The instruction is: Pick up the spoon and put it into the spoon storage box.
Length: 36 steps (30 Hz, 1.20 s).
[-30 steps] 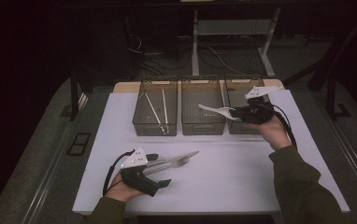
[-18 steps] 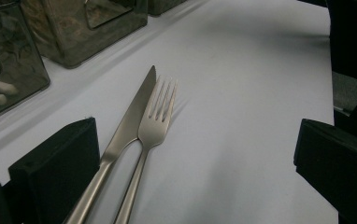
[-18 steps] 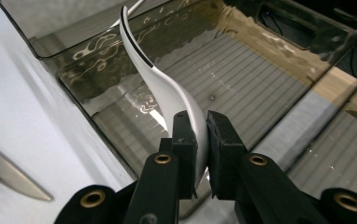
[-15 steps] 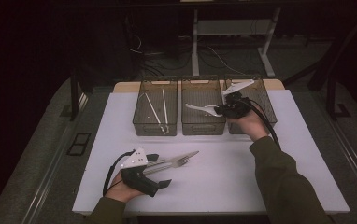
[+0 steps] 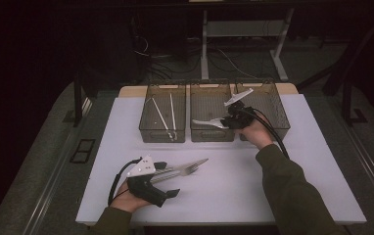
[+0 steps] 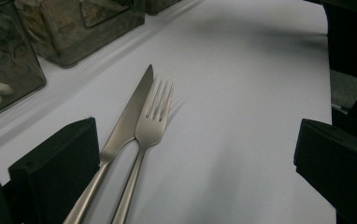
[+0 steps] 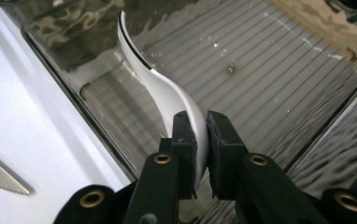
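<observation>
The white spoon (image 7: 167, 93) is glossy and curved, with a thin dark line along one edge; in the right gripper view it is seen edge-on, its broad end pinched between the two black pads. The right claw (image 5: 226, 121) is clamped on it and holds it over the middle bin (image 5: 211, 113), the free end reaching left above that bin's ribbed floor in the high view. The left claw (image 5: 168, 172) rests on the desk (image 5: 297, 166) near the front left, its jaws standing wide apart; a steel knife (image 6: 127, 119) and a steel fork (image 6: 154, 116) lie side by side between them, touching neither pad that can be seen, the knife just left of the fork in the left gripper view.

Counted: one spoon, one knife, one fork, two claws, and three clear smoked-plastic bins in a row at the back of the desk. The left bin (image 5: 161, 115) holds two thin pale sticks (image 5: 165, 115); the right bin (image 5: 268, 110) stands behind the right hand.

The desk top is a plain white sheet, with a strip of light wood showing at its far edge. Around it the room is dark: grey carpeted floor, cables and the legs of other furniture behind
</observation>
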Available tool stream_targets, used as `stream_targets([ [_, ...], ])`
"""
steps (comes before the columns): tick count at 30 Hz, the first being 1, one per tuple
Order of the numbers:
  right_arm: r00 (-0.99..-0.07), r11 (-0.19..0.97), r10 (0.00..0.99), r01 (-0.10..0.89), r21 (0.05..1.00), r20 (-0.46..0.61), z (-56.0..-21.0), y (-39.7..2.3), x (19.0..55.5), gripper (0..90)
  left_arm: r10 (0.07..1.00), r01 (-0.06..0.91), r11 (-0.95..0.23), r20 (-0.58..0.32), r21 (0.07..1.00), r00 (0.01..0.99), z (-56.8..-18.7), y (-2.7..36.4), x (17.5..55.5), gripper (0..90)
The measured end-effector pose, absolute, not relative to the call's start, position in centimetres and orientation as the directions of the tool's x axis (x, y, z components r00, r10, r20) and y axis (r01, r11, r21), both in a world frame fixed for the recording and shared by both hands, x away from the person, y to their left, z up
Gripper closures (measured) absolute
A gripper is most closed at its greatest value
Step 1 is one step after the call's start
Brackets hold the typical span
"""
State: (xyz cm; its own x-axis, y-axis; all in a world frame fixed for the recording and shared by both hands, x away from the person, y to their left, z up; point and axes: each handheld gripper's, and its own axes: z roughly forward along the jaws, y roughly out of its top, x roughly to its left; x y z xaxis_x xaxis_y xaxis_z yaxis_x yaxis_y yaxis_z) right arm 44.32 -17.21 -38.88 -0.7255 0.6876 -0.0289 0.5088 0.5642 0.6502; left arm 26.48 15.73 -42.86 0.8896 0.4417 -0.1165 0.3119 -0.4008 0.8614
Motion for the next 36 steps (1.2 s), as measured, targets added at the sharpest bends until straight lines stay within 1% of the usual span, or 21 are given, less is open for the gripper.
stream_targets([
  [4, -0.724, 0.559, 0.69, 0.523, 0.644, -0.011, -39.1, -17.3, 44.4, 80.2, 0.439, 0.311, -0.405, -0.115, 0.86, 0.891, -42.9, 15.7, 26.5, 0.0],
  [8, -0.72, 0.543, 0.694, 0.53, 0.651, 0.007, -39.0, -17.4, 44.4, 75.4, 0.44, 0.312, -0.404, -0.116, 0.86, 0.89, -42.9, 15.7, 26.5, 0.0],
  [15, -0.707, 0.486, 0.706, 0.528, 0.696, 0.043, -38.3, -17.9, 44.3, 68.4, 0.44, 0.312, -0.403, -0.116, 0.861, 0.89, -42.9, 15.7, 26.5, 0.0],
  [20, -0.704, 0.435, 0.706, 0.523, 0.733, 0.083, -37.7, -18.6, 43.8, 61.1, 0.441, 0.312, -0.402, -0.117, 0.861, 0.89, -42.9, 15.7, 26.4, 0.0],
  [27, -0.72, 0.37, 0.679, 0.503, 0.781, 0.142, -37.2, -20.1, 42.2, 48.9, 0.441, 0.31, -0.407, -0.112, 0.859, 0.89, -42.9, 15.7, 26.4, 0.0],
  [31, -0.723, 0.348, 0.67, 0.508, 0.788, 0.17, -37.3, -21.2, 41.2, 42.9, 0.442, 0.31, -0.412, -0.11, 0.857, 0.89, -42.9, 15.7, 26.4, 0.0],
  [36, -0.727, 0.325, 0.662, 0.5, 0.803, 0.184, -37.4, -22.6, 39.7, 38.5, 0.442, 0.311, -0.414, -0.11, 0.855, 0.89, -42.9, 15.6, 26.4, 0.0],
])
